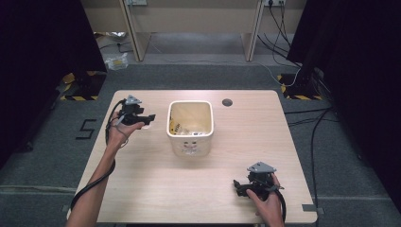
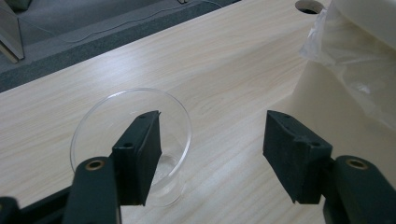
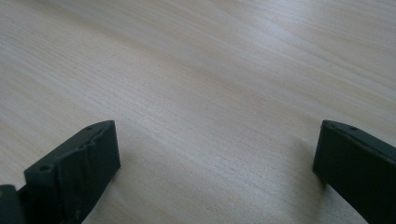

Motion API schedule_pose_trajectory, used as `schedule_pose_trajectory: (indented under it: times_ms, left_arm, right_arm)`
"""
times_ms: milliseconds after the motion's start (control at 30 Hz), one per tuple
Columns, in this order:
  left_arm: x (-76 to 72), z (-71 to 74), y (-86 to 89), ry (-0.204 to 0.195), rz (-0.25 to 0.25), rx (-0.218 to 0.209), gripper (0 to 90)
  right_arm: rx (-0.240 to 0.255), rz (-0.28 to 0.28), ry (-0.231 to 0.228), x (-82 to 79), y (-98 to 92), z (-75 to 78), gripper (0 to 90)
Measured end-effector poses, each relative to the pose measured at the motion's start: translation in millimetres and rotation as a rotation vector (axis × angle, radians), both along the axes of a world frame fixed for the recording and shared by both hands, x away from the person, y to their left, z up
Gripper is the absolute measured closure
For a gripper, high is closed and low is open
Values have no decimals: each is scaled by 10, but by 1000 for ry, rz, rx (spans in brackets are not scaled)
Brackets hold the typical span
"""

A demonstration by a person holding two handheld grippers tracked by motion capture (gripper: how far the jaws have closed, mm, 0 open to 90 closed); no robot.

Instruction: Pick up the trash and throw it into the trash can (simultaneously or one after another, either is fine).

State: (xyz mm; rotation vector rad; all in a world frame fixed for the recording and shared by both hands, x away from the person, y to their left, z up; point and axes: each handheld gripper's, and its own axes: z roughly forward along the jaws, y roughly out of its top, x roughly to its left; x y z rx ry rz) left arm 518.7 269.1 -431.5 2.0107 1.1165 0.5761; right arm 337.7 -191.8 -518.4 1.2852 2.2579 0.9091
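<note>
Landmark: wooden table. Round cable hole near table's far edge. Desk on grey carpet beyond table. Cables trail on floor beyond table's far right corner. Hazard-striped bases flank far corners.

The high view looks down on the table; both gripper views skim its wood closely, probably from opposite corners.

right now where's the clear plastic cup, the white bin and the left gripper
clear plastic cup (image 2: 179,122): left gripper view, on its transparent rim right of the jaw in front of it.
white bin (image 1: 190,147): high view, on its near outer wall.
left gripper (image 2: 212,149): left gripper view, midway between its two open black jaws.
</note>
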Motion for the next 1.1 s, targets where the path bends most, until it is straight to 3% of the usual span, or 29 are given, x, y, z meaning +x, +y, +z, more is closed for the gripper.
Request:
schedule_pose_trajectory:
  times_ms: [233, 567, 733, 1100]
  left_arm:
    - [49, -84, 1, -6, -2, 57, 473]
    - [123, -198, 15, 19, -3, 82, 639]
    - [127, -242, 36, 29, 10, 92, 769]
    - [49, -142, 80, 21, 17, 100, 819]
  right_arm:
    - [0, 0, 0, 0, 0, 0, 6]
    - [1, 0, -1, 0, 0, -1, 6]
    - [1, 0, -1, 0, 0, -1, 6]
    - [0, 0, 0, 0, 0, 0, 6]
